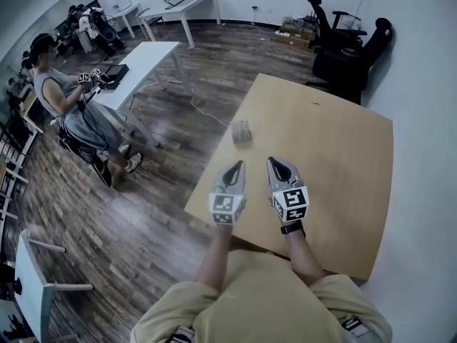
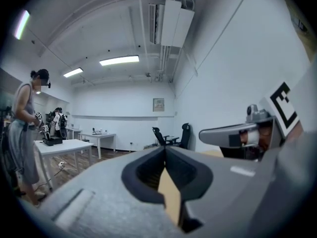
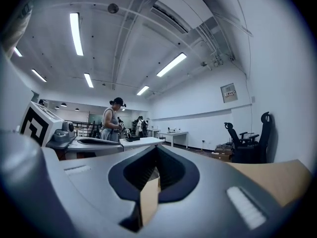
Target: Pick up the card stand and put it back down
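Far to the left, away from the work, a person (image 1: 68,102) stood beside a white table (image 1: 143,59) and had no part in the task.

The left gripper (image 1: 237,166) hung over the near side of the wooden table (image 1: 335,163). Its jaws were pressed together at the tips, with nothing between them; only bare tabletop showed through the gap behind the tips.

Just ahead of it, close to the table's left edge, the card stand (image 1: 242,131) sat on the wood. It was small and pale, too small to show whether it held a card. Neither gripper touched it, and both pointed roughly toward it from the near side.

The right gripper (image 1: 274,162) hovered beside the left one, likewise closed on nothing.

At the far right, black office chairs (image 1: 350,48) stood against the wall.

Judging by this, no lift was under way: the stand rested on the table and both grippers were empty. Whether the pick-up and set-down was yet to start or already finished could not be told from this alone. If it was yet to start, all of it remained: opening a gripper, reaching forward, gripping, lifting and lowering the stand.
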The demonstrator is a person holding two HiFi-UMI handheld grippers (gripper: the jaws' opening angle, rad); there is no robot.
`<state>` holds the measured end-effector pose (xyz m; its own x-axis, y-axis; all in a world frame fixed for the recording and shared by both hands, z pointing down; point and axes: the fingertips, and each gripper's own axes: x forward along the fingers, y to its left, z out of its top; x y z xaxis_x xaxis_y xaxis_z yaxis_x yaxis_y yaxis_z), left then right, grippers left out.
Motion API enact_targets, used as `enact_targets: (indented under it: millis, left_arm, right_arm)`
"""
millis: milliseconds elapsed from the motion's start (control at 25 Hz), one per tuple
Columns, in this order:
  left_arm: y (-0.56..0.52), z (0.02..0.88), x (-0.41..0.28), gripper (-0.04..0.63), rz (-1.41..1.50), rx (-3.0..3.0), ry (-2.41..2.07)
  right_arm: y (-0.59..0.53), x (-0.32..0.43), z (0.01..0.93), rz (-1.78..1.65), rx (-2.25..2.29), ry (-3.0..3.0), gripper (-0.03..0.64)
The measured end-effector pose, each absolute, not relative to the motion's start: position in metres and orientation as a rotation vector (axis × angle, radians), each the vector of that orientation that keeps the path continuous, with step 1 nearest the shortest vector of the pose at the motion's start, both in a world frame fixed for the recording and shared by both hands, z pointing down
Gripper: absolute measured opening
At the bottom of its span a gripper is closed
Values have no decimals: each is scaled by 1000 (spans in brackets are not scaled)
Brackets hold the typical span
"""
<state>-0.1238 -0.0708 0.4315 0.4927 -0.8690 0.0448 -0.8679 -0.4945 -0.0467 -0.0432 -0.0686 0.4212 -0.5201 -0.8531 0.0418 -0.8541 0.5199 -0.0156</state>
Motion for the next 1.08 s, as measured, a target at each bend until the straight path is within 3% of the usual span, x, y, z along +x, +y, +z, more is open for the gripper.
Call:
enact_targets:
  millis: [1080]
  left_arm:
    - [23, 423, -112, 2, -110, -2635, 1585]
  right_arm:
    - [17, -15, 420, 86, 1596, -2747, 3]
